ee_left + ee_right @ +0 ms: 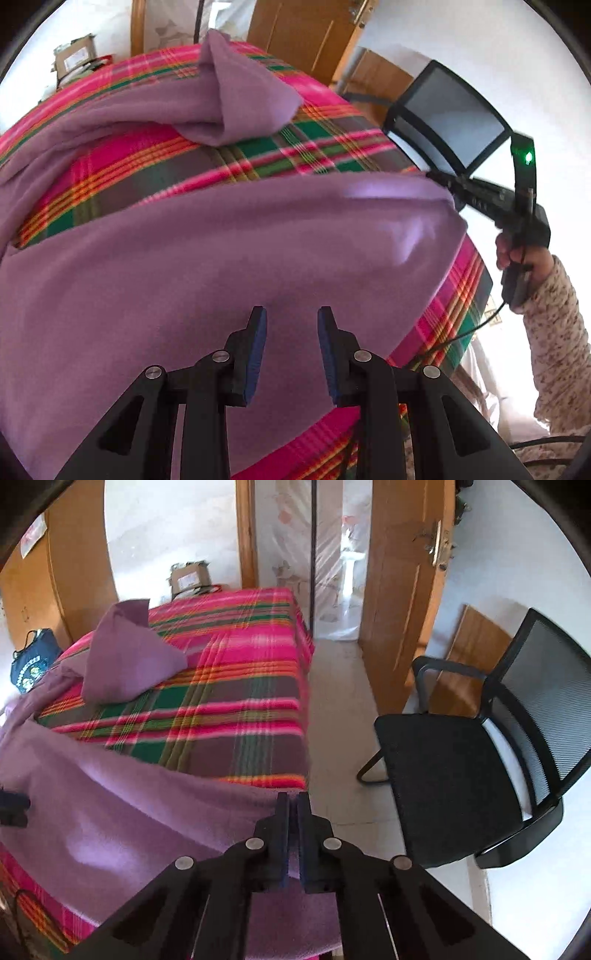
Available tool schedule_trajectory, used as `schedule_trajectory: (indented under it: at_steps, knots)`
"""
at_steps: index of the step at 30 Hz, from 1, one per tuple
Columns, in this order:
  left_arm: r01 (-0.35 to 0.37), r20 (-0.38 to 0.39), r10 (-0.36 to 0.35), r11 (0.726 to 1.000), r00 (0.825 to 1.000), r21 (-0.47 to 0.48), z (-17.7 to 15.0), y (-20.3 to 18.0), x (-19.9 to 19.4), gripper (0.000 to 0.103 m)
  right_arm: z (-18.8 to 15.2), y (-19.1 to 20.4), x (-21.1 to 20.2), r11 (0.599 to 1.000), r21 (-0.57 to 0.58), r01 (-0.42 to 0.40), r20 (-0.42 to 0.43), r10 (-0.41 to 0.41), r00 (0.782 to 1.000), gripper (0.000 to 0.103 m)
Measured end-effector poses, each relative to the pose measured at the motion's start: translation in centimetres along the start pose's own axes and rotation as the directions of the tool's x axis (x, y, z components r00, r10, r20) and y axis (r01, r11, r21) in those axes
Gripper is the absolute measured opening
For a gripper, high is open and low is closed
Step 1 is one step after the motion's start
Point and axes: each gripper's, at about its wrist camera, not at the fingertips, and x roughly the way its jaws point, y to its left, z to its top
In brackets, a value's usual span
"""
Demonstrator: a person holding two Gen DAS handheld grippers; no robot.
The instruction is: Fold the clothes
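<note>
Covering: plaid blanket in pink, green and orange, spread over the bench, its right edge hanging straight down to the floor
Garment: purple cloth lying across the near part of the blanket, one end peaked up in a tented fold toward the far left, a strip of plaid bare between the two parts
Garment edge: near right corner lifted off the blanket and drawn out past the bench's right side
Open room, right: pale floor bare between bench and black mesh chair, the chair well apart from the blanket edge
Open room, far: wooden door ajar beyond the far corner; cardboard box behind the far edge; dark bag at far left
Left gripper: released, blue-padded fingers standing apart above the cloth's middle, nothing between them; whether the tips touch the fabric cannot be told
Right gripper: clenched on the cloth's right corner, a thin fold of purple pinched between the pads
Person: hand on the right gripper's handle, patterned sleeve beside the bench
</note>
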Motion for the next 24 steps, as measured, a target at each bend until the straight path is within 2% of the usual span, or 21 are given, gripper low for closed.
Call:
schedule_trajectory:
  at_steps: [4, 9, 18, 21, 23, 24]
  knots:
    - [-0.023, 0.004, 0.022, 0.999, 1.000, 0.030, -0.5, -0.7, 0.2, 0.029, 0.7, -0.1, 0.2, 1.000, 0.006, 0.016, 0.016, -0.016, 1.000, 0.004]
    - [-0.006, 0.006, 0.005, 1.000, 1.000, 0.024, -0.7, -0.6, 0.0, 0.029, 1.5, -0.2, 0.4, 0.999, 0.015, 0.036, 0.035, -0.036, 0.999, 0.003]
    - [0.011, 0.012, -0.012, 1.000, 1.000, 0.025, -1.3, -0.5, -0.3, 0.029, 2.8, -0.4, 3.2, 0.998, 0.034, 0.057, -0.032, -0.056, 0.998, 0.003]
    - [0.020, 0.015, -0.020, 0.999, 1.000, 0.029, -1.5, -0.6, -0.3, 0.031, 2.5, -0.5, 2.7, 0.995, 0.048, 0.083, -0.031, -0.081, 0.996, 0.002]
    - [0.025, 0.017, -0.026, 0.999, 1.000, 0.035, -1.6, -0.8, -0.3, 0.035, 2.3, -1.1, 2.6, 0.987, 0.042, 0.155, -0.033, -0.153, 0.988, 0.000]
    - [0.028, 0.017, -0.028, 0.999, 0.999, 0.038, -1.6, -0.8, -0.3, 0.037, 2.2, -1.6, 2.7, 0.985, 0.052, 0.164, -0.044, -0.162, 0.986, 0.000]
